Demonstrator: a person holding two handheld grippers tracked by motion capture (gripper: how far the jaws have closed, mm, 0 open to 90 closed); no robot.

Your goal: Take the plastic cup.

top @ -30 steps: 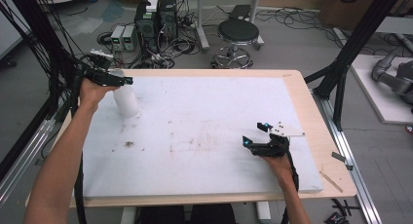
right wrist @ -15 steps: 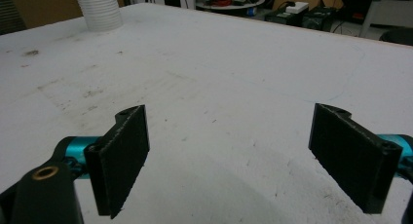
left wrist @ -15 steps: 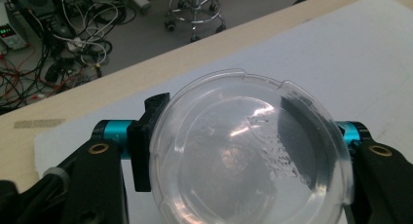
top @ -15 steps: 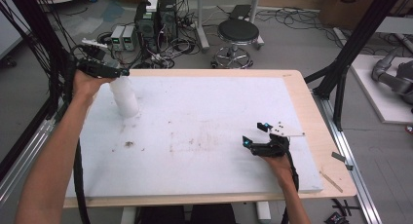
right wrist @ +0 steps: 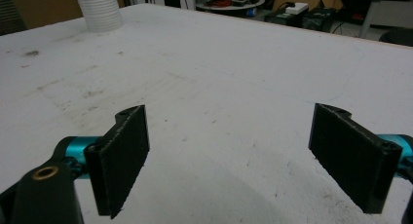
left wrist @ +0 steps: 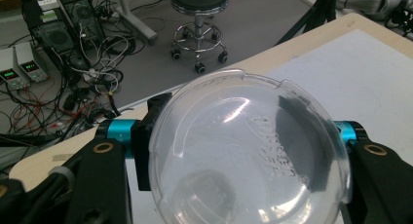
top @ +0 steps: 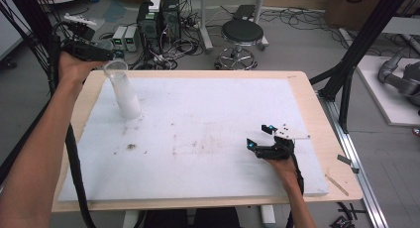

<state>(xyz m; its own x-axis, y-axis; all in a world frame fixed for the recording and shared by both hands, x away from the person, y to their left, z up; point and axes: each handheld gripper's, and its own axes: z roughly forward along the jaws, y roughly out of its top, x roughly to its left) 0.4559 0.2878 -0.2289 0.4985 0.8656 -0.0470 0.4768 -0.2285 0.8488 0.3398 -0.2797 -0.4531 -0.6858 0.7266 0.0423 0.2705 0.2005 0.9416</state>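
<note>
In the high view the left claw (top: 101, 53) grips the rim of a clear plastic cup (top: 115, 66), lifted just off a white cup stack (top: 128, 100) standing at the far left of the white-padded surface (top: 208, 134). The left gripper view looks down into that cup (left wrist: 243, 151), its pads pressed on both sides, having just been closing. The right claw (top: 265, 139) rests on the pad near the right edge; the right gripper view shows its pads (right wrist: 122, 156) spread, released. No writing can be read.
</note>
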